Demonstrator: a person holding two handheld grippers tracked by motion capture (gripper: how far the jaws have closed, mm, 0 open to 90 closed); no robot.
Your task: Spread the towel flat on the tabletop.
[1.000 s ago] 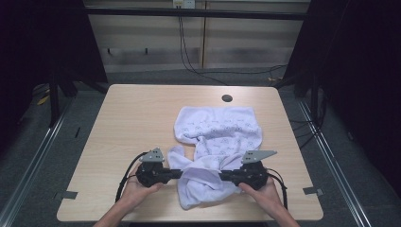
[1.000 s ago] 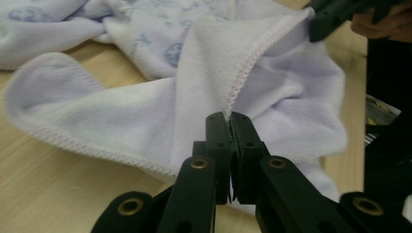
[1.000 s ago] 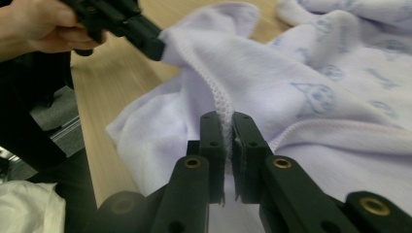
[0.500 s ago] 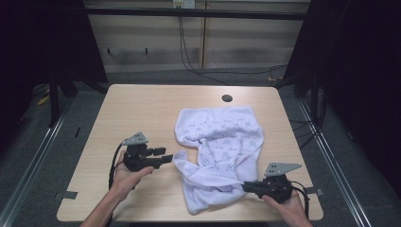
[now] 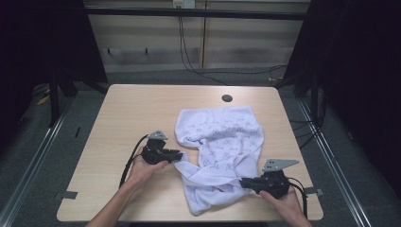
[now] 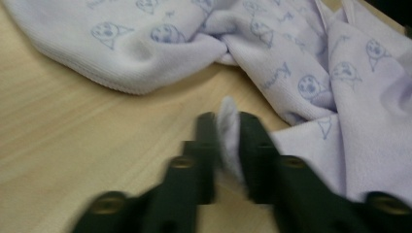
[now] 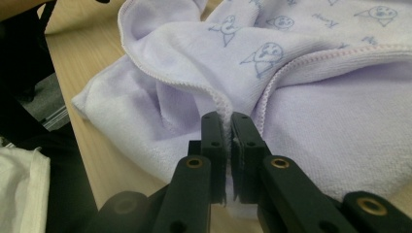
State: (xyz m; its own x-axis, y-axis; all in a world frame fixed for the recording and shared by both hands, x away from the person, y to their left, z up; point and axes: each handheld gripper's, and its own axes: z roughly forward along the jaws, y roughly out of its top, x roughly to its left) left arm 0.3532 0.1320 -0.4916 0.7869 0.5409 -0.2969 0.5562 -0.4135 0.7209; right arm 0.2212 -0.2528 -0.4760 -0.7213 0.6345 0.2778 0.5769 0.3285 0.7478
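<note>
Light wood table, pale lilac towel with small printed figures lying crumpled on right half. Left gripper at towel's left edge, jaws just closed on a pinch of cloth there. Right gripper clamped on towel's near right edge, hand behind it at table's front. Towel sags in loose fold between them. Small dark round hole near far edge.
</note>
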